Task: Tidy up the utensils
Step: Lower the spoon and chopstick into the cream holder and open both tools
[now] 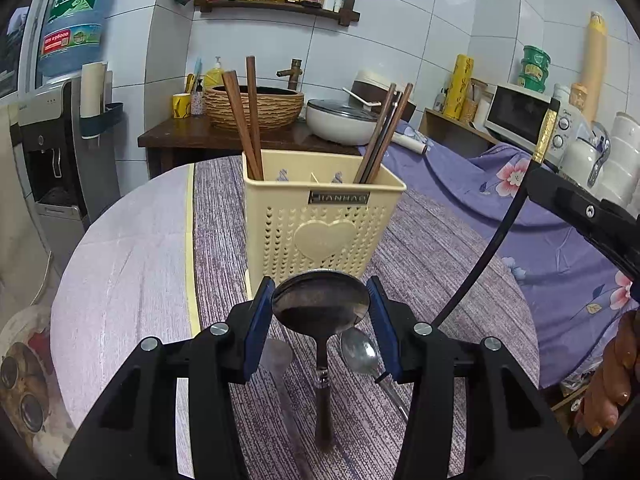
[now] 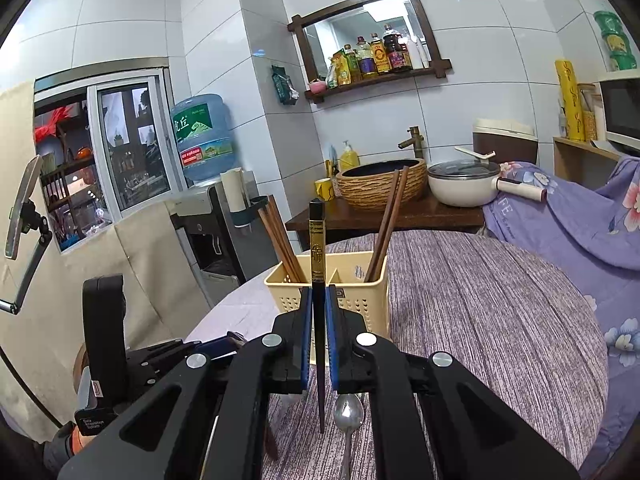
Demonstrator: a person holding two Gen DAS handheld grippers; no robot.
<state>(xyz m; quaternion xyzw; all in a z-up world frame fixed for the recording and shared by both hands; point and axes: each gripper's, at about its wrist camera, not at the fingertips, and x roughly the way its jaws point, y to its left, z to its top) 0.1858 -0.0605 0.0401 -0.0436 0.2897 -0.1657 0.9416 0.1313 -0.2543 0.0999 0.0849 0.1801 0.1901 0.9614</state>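
Observation:
A cream plastic utensil caddy (image 1: pixel 320 220) stands on the round table, with brown chopsticks (image 1: pixel 244 120) in its left slot and more (image 1: pixel 384 132) in its right slot. My left gripper (image 1: pixel 320 304) is shut on the bowl of a dark-handled metal spoon (image 1: pixel 320 304), held just in front of the caddy. A small silver spoon (image 1: pixel 360 352) and a pale spoon (image 1: pixel 276 360) lie on the table below. My right gripper (image 2: pixel 319 320) is shut on a black chopstick with gold markings (image 2: pixel 316 248), upright before the caddy (image 2: pixel 360 300). The chopstick also shows in the left wrist view (image 1: pixel 480 256).
The table has a purple striped cloth (image 1: pixel 432 248). Behind it stand a dark counter with a woven basin (image 1: pixel 256 104) and a white lidded pot (image 1: pixel 344 118). A water dispenser (image 1: pixel 56 152) is at left, a floral-covered surface (image 1: pixel 540 208) and microwave (image 1: pixel 520 116) at right.

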